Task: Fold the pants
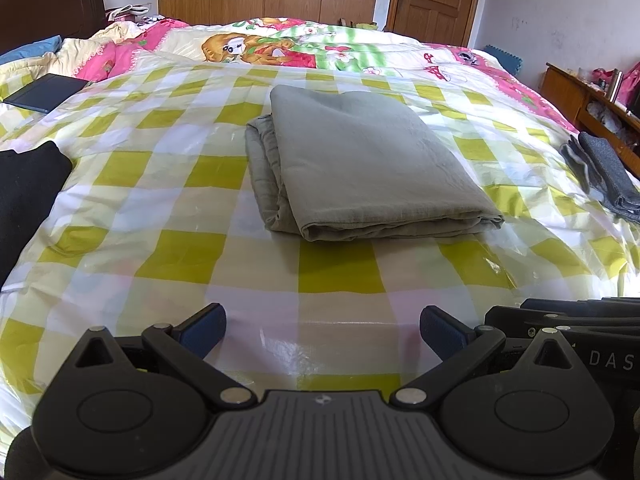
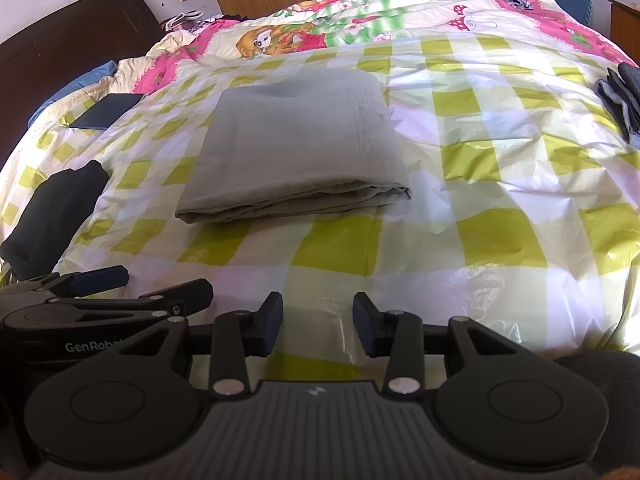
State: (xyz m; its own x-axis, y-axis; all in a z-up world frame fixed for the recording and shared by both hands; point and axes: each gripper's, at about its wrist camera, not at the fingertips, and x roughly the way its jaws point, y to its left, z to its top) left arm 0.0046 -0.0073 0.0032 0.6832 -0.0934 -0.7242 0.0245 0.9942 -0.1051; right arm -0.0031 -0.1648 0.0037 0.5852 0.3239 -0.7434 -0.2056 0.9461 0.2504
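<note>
On bed (image 1: 120, 216), left to right: dark tablet (image 1: 44, 92) at far left; black garment (image 1: 28, 196) near left edge; grey-green pants (image 1: 360, 160) folded in neat rectangle at centre of checked sheet; grey cloth (image 1: 604, 176) at right edge; left gripper (image 1: 322, 330) spread wide, empty, near edge; right gripper (image 2: 318, 320) beside it, partly spread, empty.

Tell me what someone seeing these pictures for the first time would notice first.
The folded grey-green pants lie in a neat stack in the middle of the yellow-checked plastic sheet on the bed. Both grippers, left gripper and right gripper, sit low at the near edge, open and empty. A black garment lies left, grey folded clothes right.
</note>
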